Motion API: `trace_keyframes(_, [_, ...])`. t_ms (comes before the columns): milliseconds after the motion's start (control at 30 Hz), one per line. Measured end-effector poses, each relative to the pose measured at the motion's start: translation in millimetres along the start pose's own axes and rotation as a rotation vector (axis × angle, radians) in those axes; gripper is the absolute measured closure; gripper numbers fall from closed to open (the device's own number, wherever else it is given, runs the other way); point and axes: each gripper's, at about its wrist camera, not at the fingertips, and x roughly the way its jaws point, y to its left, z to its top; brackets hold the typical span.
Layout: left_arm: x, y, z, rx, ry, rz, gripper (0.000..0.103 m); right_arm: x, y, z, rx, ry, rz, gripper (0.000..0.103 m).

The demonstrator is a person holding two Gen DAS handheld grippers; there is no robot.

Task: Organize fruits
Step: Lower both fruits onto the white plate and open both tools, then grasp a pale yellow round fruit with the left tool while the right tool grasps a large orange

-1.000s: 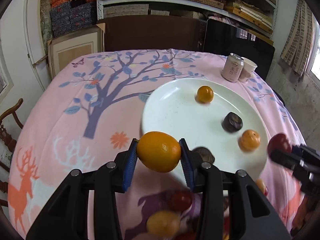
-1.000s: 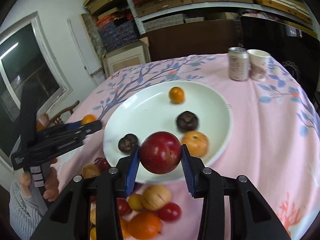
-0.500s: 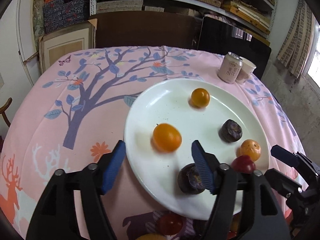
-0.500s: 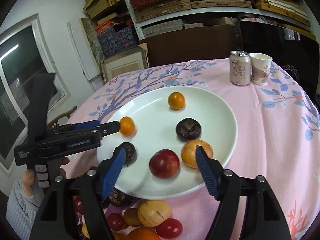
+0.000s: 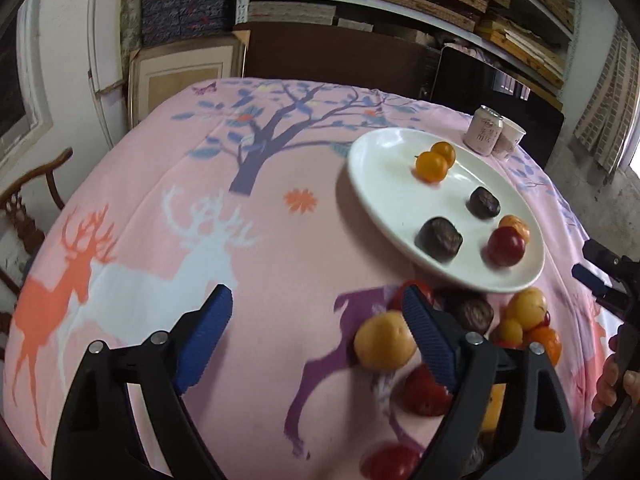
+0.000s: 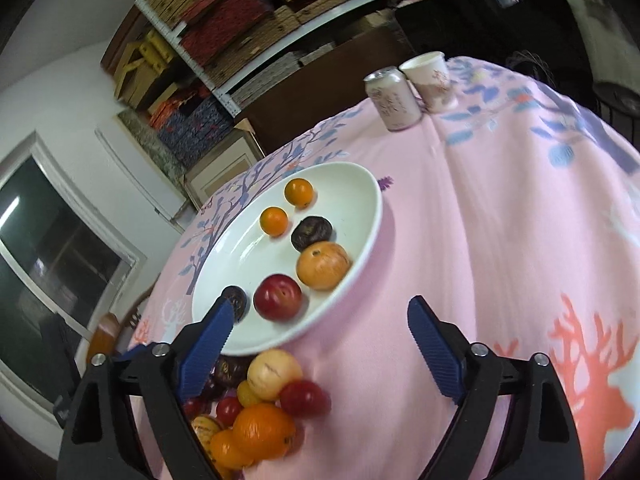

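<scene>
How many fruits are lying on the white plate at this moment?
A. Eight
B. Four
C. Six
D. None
C: the white plate holds six fruits: two small orange ones, two dark ones, one larger orange one and one red one. The other fruits lie on the cloth beside the plate.

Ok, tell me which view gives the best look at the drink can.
The right wrist view: the drink can stands large and unobstructed beside the paper cup. The left wrist view shows the can small, far off behind the plate.
</scene>
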Motion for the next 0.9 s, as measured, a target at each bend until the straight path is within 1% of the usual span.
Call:
trace_keyframes(67, [-4.8, 3.0, -7.1, -0.015, 0.002, -0.034, 0.018, -5.2, -5.4, -8.2, 0.017, 0.003, -0.002, 0.012])
trace_keyframes(133, [-6.8, 0.0, -12.5, -0.003, 0.003, -0.037, 0.017, -8.5, -7.8, -12.6, 0.02, 0.003, -0.012, 0.012])
trace_keyframes(233, [-7.6, -10.3, -20.2, 0.044, 0.005, -0.023, 0.013, -9.5, -11.1, -11.5, 0.034, -0.001, -0.015, 0.012])
trace_keyframes(333, [-2.6, -18.9, -21.6, 0.082, 0.016, -0.008, 0.013, -7.0, -13.6, -12.1, 0.051, 0.016, -0.018, 0.012])
trace_keyframes(433, [8.1, -23.7, -24.6, 0.111, 0.052, 0.024, 0.012, -5.9, -13.8, -12.1, 0.051, 0.023, -0.02, 0.012])
trace_keyframes(467, [10.3, -23.4, -24.7, 0.113, 0.048, 0.049, 0.012, -7.2, -13.5, -12.4, 0.05, 0.022, -0.018, 0.012])
trace_keyframes(533, [10.4, -21.0, -23.6, 0.126, 0.041, 0.088, 0.006, -8.0, -13.2, -11.1, 0.049, 0.017, -0.012, 0.012])
trace_keyframes(567, [7.1, -16.2, -22.2, 0.118, 0.025, 0.112, 0.006, -8.3, -13.6, -10.5, 0.05, 0.016, -0.01, 0.012])
trace_keyframes(667, [-2.2, -0.2, -18.2, 0.072, -0.034, 0.245, 0.006, -9.3, -15.5, -9.7, 0.061, 0.012, -0.003, 0.012])
trace_keyframes(700, [-2.9, 6.5, -16.5, 0.05, -0.035, 0.254, 0.007, -9.4, -16.0, -9.4, 0.064, 0.012, 0.0, 0.012])
trace_keyframes(733, [-4.6, 13.7, -15.8, 0.013, -0.03, 0.224, 0.008, -9.5, -16.0, -9.2, 0.066, 0.012, 0.003, 0.012])
trace_keyframes(800, [-7.9, 17.2, -14.8, -0.019, -0.031, 0.142, 0.008, -9.9, -15.1, -8.4, 0.063, 0.01, 0.009, 0.012])
trace_keyframes(833, [-9.6, 14.3, -15.3, -0.01, -0.036, 0.124, 0.008, -10.0, -14.5, -8.3, 0.059, 0.009, 0.011, 0.012])
trace_keyframes(867, [-10.5, 7.3, -16.5, 0.025, -0.046, 0.124, 0.008, -9.9, -13.3, -8.2, 0.054, 0.009, 0.012, 0.012])
trace_keyframes(900, [-10.0, 0.5, -18.1, 0.062, -0.054, 0.144, 0.008, -10.0, -12.7, -8.7, 0.051, 0.009, 0.013, 0.012])
